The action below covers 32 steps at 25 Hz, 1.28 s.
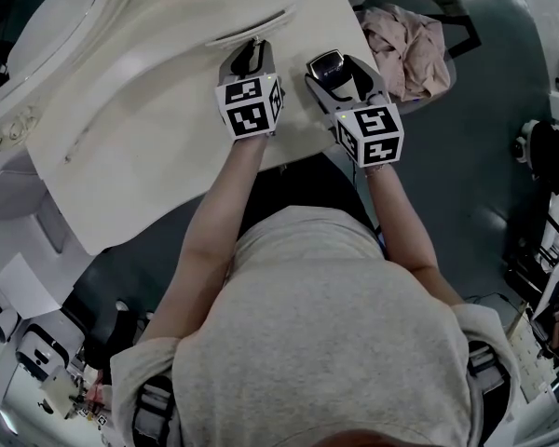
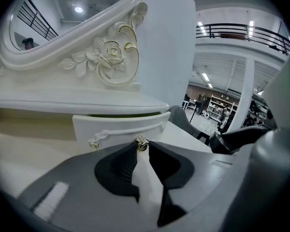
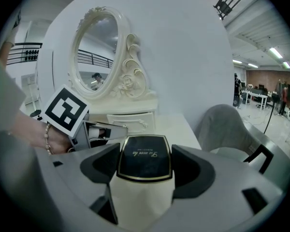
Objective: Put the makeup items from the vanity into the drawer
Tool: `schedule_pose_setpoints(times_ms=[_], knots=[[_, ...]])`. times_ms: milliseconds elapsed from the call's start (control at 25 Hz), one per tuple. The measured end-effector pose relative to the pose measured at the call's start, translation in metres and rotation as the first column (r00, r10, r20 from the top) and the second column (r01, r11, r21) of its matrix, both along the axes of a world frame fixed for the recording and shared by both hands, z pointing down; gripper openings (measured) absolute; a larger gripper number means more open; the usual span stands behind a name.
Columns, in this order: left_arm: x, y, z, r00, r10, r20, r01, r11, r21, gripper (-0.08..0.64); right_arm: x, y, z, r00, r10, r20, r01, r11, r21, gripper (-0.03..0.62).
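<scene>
The white vanity drawer has a small gold knob on its curved front. My left gripper has its two fingertips pressed on either side of that knob. Seen from the head view, the left gripper reaches to the drawer front at the back of the vanity top. My right gripper is shut on a black makeup compact with a gold rim, held just above the vanity top to the right of the left gripper. The same compact shows in the head view.
An oval mirror with a carved white frame stands above the drawer. A grey chair sits to the right of the vanity. A pink cloth lies bundled beyond the vanity's right edge.
</scene>
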<state>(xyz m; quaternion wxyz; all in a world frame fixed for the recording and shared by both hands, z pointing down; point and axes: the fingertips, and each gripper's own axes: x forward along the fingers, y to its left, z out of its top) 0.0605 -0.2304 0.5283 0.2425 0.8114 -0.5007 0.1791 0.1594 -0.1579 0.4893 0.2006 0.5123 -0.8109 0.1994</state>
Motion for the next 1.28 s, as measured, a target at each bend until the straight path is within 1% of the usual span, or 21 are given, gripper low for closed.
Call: schedule_pose_setpoints(times_ms=[280, 440, 640, 1280], knots=[[0.0, 0.001, 0.001, 1.0, 0.002, -0.002, -0.002, 1.0, -0.008, 0.086, 0.002, 0.006, -0.004, 1.0, 0.02, -0.001, -0.02, 1.0, 0.008, 0.33], [0.006, 0.006, 0.003, 1.0, 0.013, 0.015, -0.013, 1.0, -0.004, 0.084, 0.003, 0.007, -0.005, 1.0, 0.029, -0.004, -0.029, 1.0, 0.011, 0.33], [0.005, 0.013, 0.002, 1.0, 0.018, -0.004, -0.018, 1.0, -0.016, 0.084, -0.002, 0.006, -0.008, 1.0, 0.014, -0.004, -0.014, 1.0, 0.011, 0.33], [0.007, 0.035, 0.002, 0.997, 0.076, -0.012, -0.076, 0.997, -0.03, 0.086, -0.014, -0.003, -0.018, 1.0, -0.012, 0.006, 0.012, 1.0, 0.013, 0.33]])
